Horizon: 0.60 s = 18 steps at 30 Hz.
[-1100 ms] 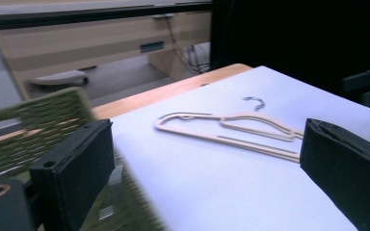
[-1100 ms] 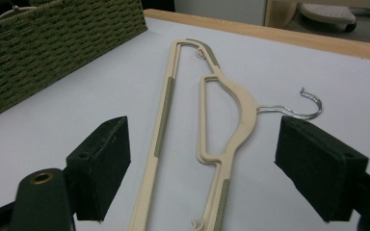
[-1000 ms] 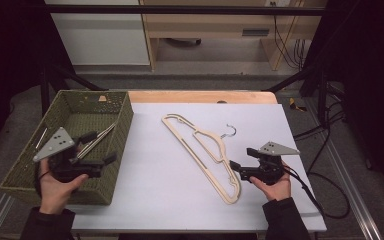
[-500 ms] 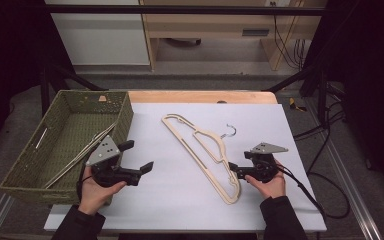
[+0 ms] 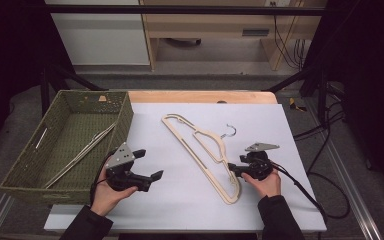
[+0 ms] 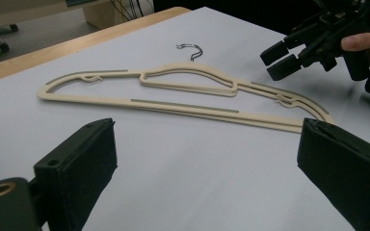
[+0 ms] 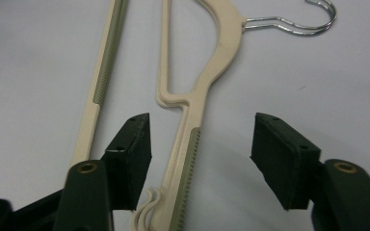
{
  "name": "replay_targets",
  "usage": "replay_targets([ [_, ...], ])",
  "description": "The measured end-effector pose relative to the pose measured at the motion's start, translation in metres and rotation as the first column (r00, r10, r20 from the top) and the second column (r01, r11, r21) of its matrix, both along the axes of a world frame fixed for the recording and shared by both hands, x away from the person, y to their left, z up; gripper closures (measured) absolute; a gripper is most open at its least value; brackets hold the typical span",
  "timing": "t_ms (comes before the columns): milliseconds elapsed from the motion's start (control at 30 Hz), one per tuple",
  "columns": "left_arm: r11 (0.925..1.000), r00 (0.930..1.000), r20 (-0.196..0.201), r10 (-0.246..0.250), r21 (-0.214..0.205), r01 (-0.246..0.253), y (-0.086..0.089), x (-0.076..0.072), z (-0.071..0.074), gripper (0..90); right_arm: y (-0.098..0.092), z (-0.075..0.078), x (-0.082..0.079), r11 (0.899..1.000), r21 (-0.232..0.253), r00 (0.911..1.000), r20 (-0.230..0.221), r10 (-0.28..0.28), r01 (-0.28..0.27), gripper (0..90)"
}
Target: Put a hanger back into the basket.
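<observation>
Two hand-held grippers worked over the white tabletop (image 5: pixel 290 130). The right hand-held gripper (image 5: pixel 234 171) had its black jaws spread, and between them, untouched on either side, ran the near arm of a cream plastic clothes hanger with a bent metal hook (image 7: pixel 185 125); the hook end lay beyond the jaws, and the hanger's lower bar passed just outside the left jaw. The hanger (image 5: pixel 205 150) lay flat on the tabletop, running diagonally from the far middle toward the right hand (image 5: pixel 265 182). The left hand-held gripper (image 5: pixel 147 167), jaws also wide apart and holding nothing, hovered beside the hanger's long side, well apart from it. To its left stood a green woven rectangular basket (image 5: pixel 122 117) with thin metal rods (image 5: pixel 82 152) lying inside.
</observation>
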<state>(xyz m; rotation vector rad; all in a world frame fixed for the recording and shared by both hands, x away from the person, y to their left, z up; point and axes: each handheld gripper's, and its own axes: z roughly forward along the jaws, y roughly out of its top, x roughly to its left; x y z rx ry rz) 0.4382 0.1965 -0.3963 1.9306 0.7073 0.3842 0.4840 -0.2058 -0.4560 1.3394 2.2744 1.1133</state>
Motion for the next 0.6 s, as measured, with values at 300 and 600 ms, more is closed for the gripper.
replay_targets([
  [300,1.0,0.9997,-0.023,-0.002,0.005,0.002,0.0,0.003,-0.005,7.3,0.006,-0.01,0.005,1.0,-0.017,0.9973,-0.071,0.017,-0.018,55.5],
  [600,0.9999,0.9996,-0.027,-0.005,0.014,0.006,-0.002,0.004,-0.007,7.5,0.015,-0.015,0.004,0.998,-0.052,0.9926,-0.12,0.019,-0.025,69.3],
])
